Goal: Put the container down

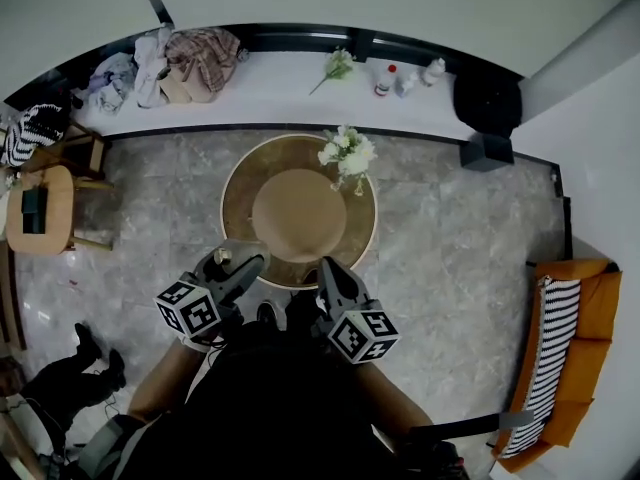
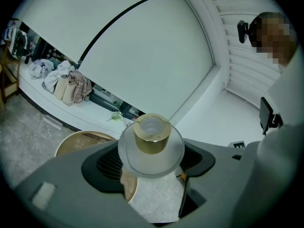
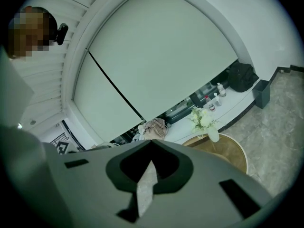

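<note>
Round counter (image 1: 240,183), wood top with a raised paler disc at centre. White flowers in a vase (image 1: 347,155) stand on its far right part; rest of the top bare. Behind it, a long white counter (image 1: 280,93) along the wall: heap of clothes (image 1: 200,60) at left, a loose flower sprig (image 1: 337,66), small bottles (image 1: 385,80) at right. Orange sofa (image 1: 590,348) with a striped cushion at far right. Small wooden side table (image 1: 45,208) at far left. Grey stone floor.

Left gripper (image 1: 250,264) is clamped on the container (image 2: 151,146), held in the air just at the round counter's near rim, not touching it. Container: frosted, round-bodied glass, gold collar, pale cap on top, upright.

Right gripper (image 1: 330,268) empty, jaws closed tip to tip, hovering beside the left over the near rim.
</note>
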The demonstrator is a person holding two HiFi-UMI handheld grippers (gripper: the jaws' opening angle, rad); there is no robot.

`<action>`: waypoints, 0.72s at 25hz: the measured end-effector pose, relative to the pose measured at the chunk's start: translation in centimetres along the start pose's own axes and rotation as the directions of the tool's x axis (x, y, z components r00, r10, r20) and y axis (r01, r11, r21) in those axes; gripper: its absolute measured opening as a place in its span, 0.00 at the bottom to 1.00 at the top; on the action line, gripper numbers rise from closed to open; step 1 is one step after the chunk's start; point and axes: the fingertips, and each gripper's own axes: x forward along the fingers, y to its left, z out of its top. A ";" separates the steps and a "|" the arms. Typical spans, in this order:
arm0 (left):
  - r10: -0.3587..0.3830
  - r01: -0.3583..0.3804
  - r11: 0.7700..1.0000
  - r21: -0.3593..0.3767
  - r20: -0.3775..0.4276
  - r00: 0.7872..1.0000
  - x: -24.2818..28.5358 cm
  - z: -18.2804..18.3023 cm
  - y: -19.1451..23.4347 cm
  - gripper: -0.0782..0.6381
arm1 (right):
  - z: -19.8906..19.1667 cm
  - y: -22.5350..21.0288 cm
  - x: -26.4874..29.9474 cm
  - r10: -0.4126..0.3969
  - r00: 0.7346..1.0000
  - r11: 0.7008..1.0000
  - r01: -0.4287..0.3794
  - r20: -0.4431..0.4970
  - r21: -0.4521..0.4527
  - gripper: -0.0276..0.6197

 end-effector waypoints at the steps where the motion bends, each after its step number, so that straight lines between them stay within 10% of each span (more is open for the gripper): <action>1: 0.011 -0.011 1.000 0.011 0.000 1.000 0.5 0.3 0.1 0.58 | 0.2 -0.3 0.4 0.006 1.000 1.000 -0.006 -0.005 0.002 0.05; 18: 0.153 -0.140 0.969 0.204 -0.047 0.987 3.3 2.7 6.9 0.58 | 0.0 -2.0 7.4 0.008 0.997 1.000 -0.008 -0.076 -0.007 0.05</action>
